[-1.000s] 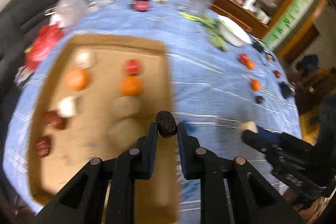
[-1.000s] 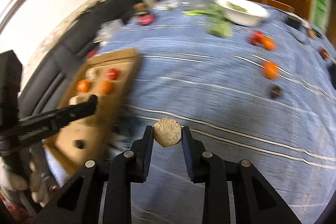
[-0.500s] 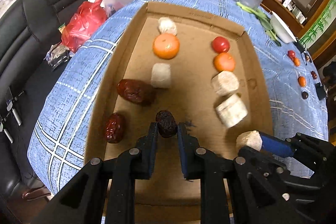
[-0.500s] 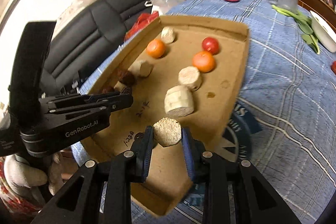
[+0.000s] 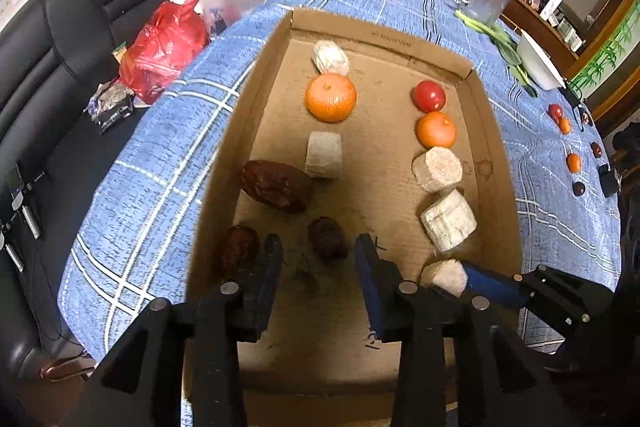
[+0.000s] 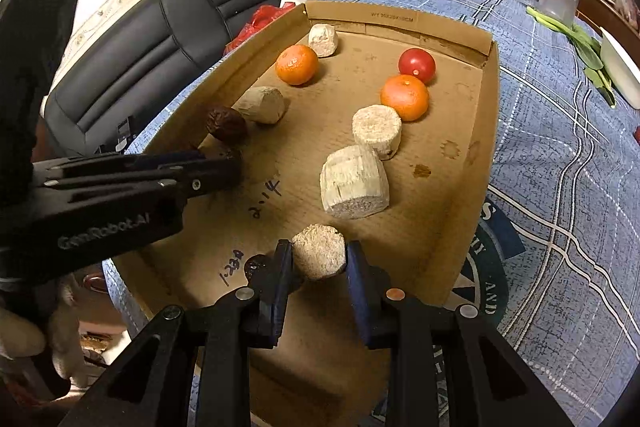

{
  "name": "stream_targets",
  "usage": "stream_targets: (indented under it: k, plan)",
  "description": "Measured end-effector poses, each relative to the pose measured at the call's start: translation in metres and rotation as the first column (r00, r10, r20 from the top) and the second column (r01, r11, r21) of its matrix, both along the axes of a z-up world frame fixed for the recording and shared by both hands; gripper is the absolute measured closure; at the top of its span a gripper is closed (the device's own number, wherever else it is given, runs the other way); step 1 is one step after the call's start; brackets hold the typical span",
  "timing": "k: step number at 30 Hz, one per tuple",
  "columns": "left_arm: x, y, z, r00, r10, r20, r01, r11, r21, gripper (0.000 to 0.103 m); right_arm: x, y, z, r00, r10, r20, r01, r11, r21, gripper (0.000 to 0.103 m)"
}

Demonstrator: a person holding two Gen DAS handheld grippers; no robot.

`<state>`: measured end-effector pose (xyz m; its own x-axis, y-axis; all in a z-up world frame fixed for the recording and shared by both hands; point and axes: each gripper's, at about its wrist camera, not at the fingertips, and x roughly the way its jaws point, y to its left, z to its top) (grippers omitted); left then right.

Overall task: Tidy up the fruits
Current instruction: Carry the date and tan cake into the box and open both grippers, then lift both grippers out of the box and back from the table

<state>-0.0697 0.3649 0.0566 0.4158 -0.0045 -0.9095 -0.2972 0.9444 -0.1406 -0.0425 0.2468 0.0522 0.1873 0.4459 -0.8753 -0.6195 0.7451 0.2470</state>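
Shallow brown cardboard tray (image 5: 256, 95) mostly filled; left hand-held gripper (image 5: 318, 259) spread around dark wrinkled date (image 5: 328, 238), right hand-held gripper (image 6: 318, 259) pinching pale fibrous cylinder chunk (image 6: 319, 255), loose small fruits (image 5: 573, 163) right of frame on counter (image 5: 540, 155) remain.

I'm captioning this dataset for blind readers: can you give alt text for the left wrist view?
The open left gripper straddles a dark dried date lying on the floor of a cardboard tray. The tray holds tangerines, a tomato, dates and pale cut chunks in two rows; the right gripper clamps another pale chunk.
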Motion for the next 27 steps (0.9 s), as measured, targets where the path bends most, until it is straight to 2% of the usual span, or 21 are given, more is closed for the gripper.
stream_targets:
  k: [4, 5, 8, 10, 16, 24, 27]
  plan:
    - [-0.003, -0.004, 0.015, 1.000, 0.012, 0.024, -0.013, 0.999, 0.029, 0.060, -0.006, -0.006, 0.013, 1.000, -0.008, 0.024, 0.008, 1.000, 0.022, 0.057]
    - [-0.005, -0.007, 0.021, 0.999, 0.010, 0.035, -0.012, 0.999, 0.046, 0.060, -0.007, -0.008, 0.017, 0.999, -0.013, 0.036, 0.012, 0.999, 0.030, 0.057]
    - [-0.006, -0.017, 0.036, 0.998, 0.000, 0.062, -0.006, 0.995, 0.096, 0.057, -0.010, -0.014, 0.029, 0.998, -0.029, 0.059, 0.026, 0.998, 0.053, 0.056]
    - [-0.009, -0.028, 0.048, 0.996, -0.008, 0.085, -0.005, 0.989, 0.147, 0.051, -0.013, -0.022, 0.037, 0.996, -0.049, 0.071, 0.044, 0.996, 0.072, 0.056]
    - [-0.020, -0.061, 0.078, 0.990, -0.031, 0.140, -0.005, 0.968, 0.252, 0.043, -0.020, -0.053, 0.056, 0.988, -0.119, 0.097, 0.109, 0.988, 0.107, 0.056]
    - [-0.032, -0.115, 0.104, 0.976, -0.099, 0.192, 0.032, 0.945, 0.325, 0.040, -0.030, -0.105, 0.075, 0.969, -0.208, 0.136, 0.192, 0.973, 0.127, 0.055]
    - [-0.036, -0.134, 0.111, 0.971, -0.122, 0.208, 0.044, 0.938, 0.343, 0.040, -0.036, -0.126, 0.084, 0.960, -0.234, 0.155, 0.214, 0.967, 0.136, 0.051]
